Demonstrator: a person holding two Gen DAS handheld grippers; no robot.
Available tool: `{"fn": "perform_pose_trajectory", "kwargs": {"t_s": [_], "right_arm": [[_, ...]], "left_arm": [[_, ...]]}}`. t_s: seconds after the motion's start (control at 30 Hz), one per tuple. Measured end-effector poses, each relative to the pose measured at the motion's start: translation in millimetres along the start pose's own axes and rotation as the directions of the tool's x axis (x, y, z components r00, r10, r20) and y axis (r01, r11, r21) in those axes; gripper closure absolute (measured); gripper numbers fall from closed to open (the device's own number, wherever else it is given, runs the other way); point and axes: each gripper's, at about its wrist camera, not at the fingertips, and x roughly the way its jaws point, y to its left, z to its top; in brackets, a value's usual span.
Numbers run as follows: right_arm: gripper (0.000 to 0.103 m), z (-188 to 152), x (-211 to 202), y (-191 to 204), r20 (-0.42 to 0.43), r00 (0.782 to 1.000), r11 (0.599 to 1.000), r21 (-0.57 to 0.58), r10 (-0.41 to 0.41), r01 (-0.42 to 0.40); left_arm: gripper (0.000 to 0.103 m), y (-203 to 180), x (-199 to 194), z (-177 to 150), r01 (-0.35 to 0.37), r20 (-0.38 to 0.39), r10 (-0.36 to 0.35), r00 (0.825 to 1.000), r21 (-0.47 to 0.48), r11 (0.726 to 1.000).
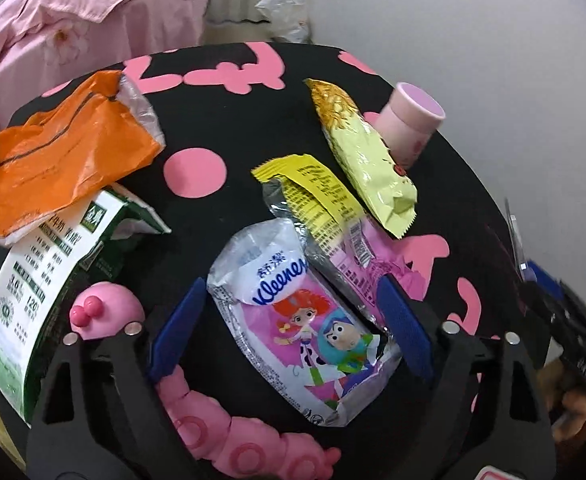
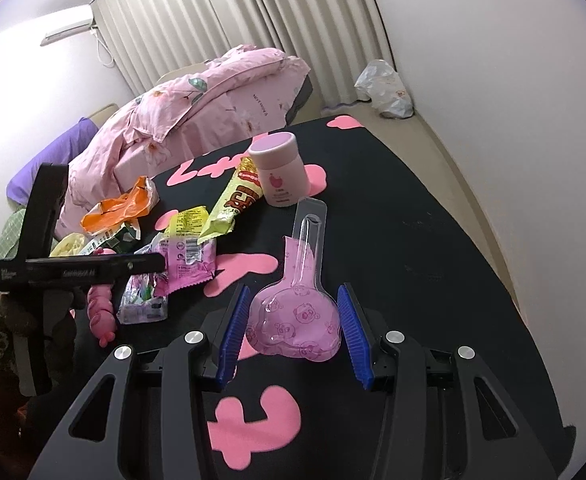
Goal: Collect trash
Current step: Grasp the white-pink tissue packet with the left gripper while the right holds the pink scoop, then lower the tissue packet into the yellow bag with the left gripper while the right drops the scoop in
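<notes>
A Kleenex tissue pack [image 1: 293, 320] with cartoon figures lies on the black cloth between the blue pads of my left gripper [image 1: 291, 326]. The right pad touches the pack's corner and a strip of cloth shows beside the left pad, so the jaws stand open around it. My right gripper [image 2: 295, 334] has its pads against both flanks of a clear pink bear-shaped plastic blister [image 2: 295, 320], whose long neck points away. Above the pack lie a yellow wrapper [image 1: 317, 196], a pink wrapper [image 1: 367, 264] and a pale green snack wrapper [image 1: 365, 160].
An orange plastic bag [image 1: 53, 168] lies over a green-and-white milk carton [image 1: 41, 280]. A pink toy caterpillar [image 1: 229, 436] curls under the left jaw. A pink jar [image 2: 279, 168] stands upright behind the wrappers. Beyond the table [image 2: 433, 240] are a pink quilt [image 2: 197, 120] and a white bag [image 2: 385, 88].
</notes>
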Motion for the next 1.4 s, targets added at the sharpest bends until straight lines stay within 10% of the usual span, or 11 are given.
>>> {"fn": "perform_pose_trajectory", "kwargs": {"t_s": [0.3, 0.93, 1.4], "right_arm": [[0.060, -5.8, -7.6, 10.0, -0.004, 1.000, 1.000, -0.020, 0.012, -0.012], [0.060, 4.2, -42.3, 62.9, 0.044, 0.998, 0.990, -0.137, 0.048, -0.042], [0.060, 36.1, -62.1, 165.1, 0.096, 0.983, 0.920, -0.376, 0.156, -0.109]], "left_arm": [[0.075, 9.5, -35.2, -15.1, 0.092, 0.048, -0.090, 0.995, -0.044, 0.995], [0.077, 14.0, -144.5, -43.6, 0.172, 0.248, -0.166, 0.954, -0.002, 0.985], [0.077, 110.6, -234.0, -86.0, -0.035, 0.480, 0.119, 0.869, -0.179, 0.983]]}}
